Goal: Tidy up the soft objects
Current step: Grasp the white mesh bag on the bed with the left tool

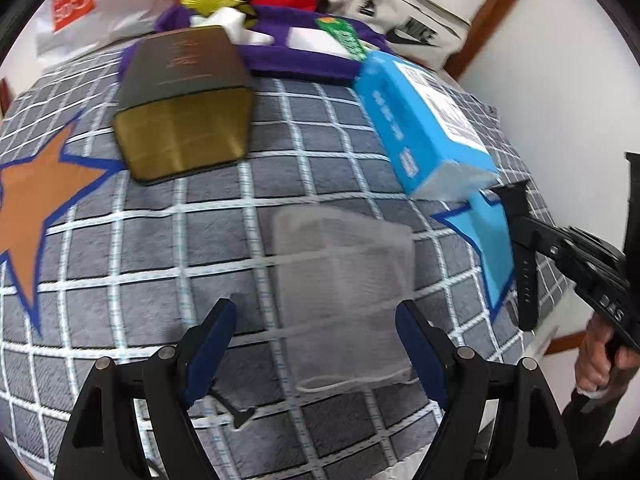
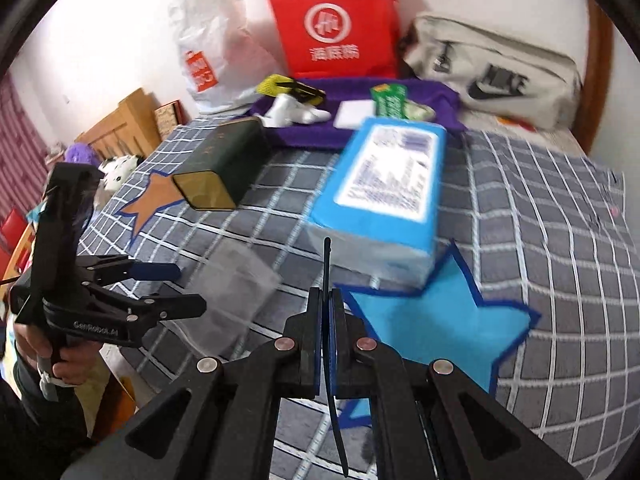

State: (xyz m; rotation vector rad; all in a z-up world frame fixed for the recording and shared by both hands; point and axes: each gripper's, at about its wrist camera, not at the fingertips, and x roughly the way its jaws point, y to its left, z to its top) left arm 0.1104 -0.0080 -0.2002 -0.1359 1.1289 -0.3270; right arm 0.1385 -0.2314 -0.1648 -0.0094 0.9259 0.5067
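A translucent mesh pouch (image 1: pixel 344 288) lies flat on the grey checked blanket (image 1: pixel 200 240), straight ahead of my open left gripper (image 1: pixel 316 336); its fingers stand either side of the pouch's near end. It also shows in the right wrist view (image 2: pixel 236 288). My right gripper (image 2: pixel 329 304) is shut on a black watch strap (image 2: pixel 332 360), seen hanging from it in the left wrist view (image 1: pixel 524 256). A blue tissue pack (image 2: pixel 384 200) lies just beyond it. A purple cloth (image 2: pixel 360 128) at the back carries white socks (image 2: pixel 292 114), a yellow item and a green packet.
A dark green and gold box (image 1: pixel 184 100) lies at the back left of the blanket. A red bag (image 2: pixel 336 24), a white plastic bag (image 2: pixel 212 48) and a grey Nike bag (image 2: pixel 496 72) stand along the wall. Orange (image 1: pixel 36 208) and blue (image 2: pixel 432 328) star patches mark the blanket.
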